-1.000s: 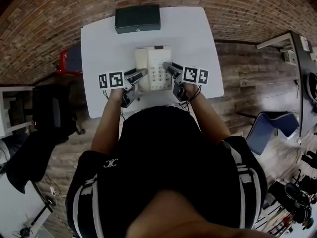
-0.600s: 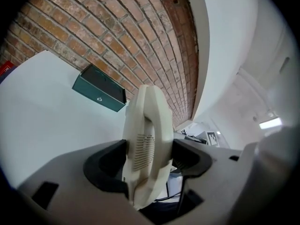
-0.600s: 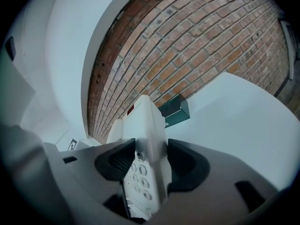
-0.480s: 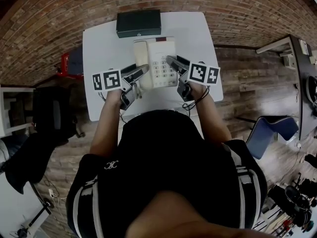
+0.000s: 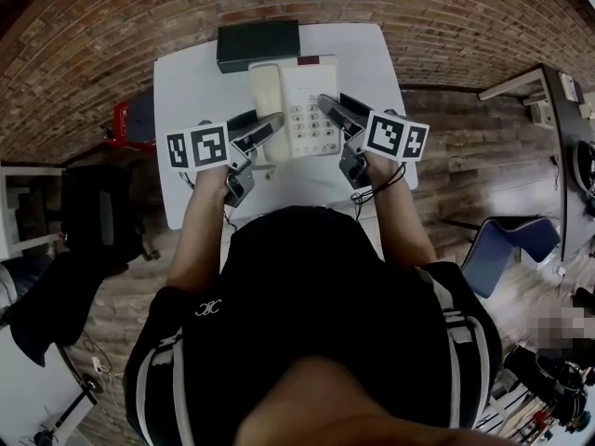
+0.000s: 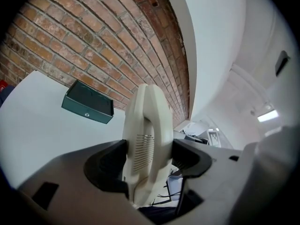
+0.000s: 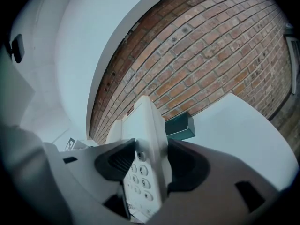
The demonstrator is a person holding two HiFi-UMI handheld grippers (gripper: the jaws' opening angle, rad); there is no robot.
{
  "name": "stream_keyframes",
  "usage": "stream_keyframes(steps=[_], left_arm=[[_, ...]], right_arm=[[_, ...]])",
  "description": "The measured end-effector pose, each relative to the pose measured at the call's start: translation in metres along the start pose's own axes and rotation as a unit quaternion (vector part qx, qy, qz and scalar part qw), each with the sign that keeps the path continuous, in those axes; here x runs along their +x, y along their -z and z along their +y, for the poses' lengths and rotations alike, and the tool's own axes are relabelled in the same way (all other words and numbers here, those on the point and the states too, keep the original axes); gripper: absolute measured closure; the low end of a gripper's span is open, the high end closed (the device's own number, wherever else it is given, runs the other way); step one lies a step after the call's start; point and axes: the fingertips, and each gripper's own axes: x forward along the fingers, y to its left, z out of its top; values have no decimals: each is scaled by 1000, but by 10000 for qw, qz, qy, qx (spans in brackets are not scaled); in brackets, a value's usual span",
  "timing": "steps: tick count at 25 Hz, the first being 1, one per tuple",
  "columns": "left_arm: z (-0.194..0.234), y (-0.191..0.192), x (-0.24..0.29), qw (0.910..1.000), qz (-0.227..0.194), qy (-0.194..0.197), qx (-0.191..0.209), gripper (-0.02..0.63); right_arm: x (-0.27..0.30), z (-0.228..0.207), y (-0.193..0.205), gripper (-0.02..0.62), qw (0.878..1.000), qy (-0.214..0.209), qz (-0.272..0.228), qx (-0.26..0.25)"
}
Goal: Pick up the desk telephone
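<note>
Looking down in the head view, the cream desk telephone is held above the white table, gripped from both sides. Its long axis runs from the person toward the dark green box, and its far end overlaps the near edge of that box in the picture. The handset lies along the side held by the left gripper. The keypad faces up on the side held by the right gripper. A red label strip sits at the end nearest the box; its print is too small to read. Each gripper carries a cube with black-and-white square markers.

In the left gripper view, both jaws stand wide and press on the handset side of the telephone, which fills the gap between them. The ribbed grille of the handset faces the camera. The box lies on the table left of the telephone, with a brick wall behind it. No writing on the box can be read.

In the right gripper view, both jaws clamp the keypad edge of the telephone. The digits 6 and 9 can be read on the keys. The box shows just behind the telephone, to its right.
</note>
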Motion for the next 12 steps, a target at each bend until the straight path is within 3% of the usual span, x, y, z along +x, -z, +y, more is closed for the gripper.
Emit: stream_keyframes(steps=[12], left_arm=[[9, 4, 1, 10000, 74, -61, -5, 298]], right_arm=[[5, -5, 9, 391, 9998, 88, 89, 129]])
